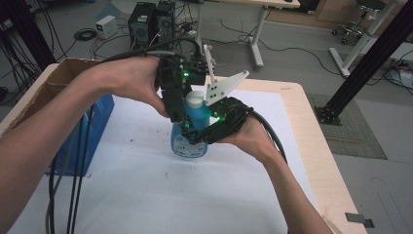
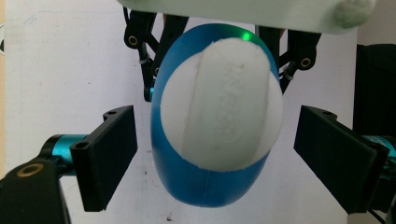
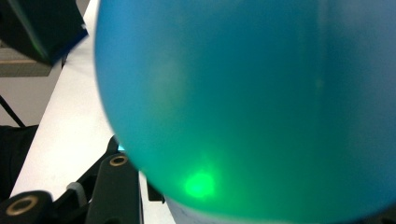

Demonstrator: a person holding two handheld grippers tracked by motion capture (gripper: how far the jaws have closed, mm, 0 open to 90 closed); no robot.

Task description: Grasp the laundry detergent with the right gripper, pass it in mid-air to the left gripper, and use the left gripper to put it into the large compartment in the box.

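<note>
Bottle: a blue bottle [image 1: 189,139] with a white cap [image 1: 194,100] stands upright on the white surface [image 1: 146,195], near its middle
Left gripper: the left gripper [image 2: 215,154] points down over the cap, jaws spread wide on either side, touching neither cap nor bottle
Right gripper: the right gripper [image 1: 207,132] comes from the right at the bottle's body; the blue wall presses close against its camera, grip cannot be told
Nearby: a cardboard box [image 1: 46,92] sits at the surface's left edge
</note>
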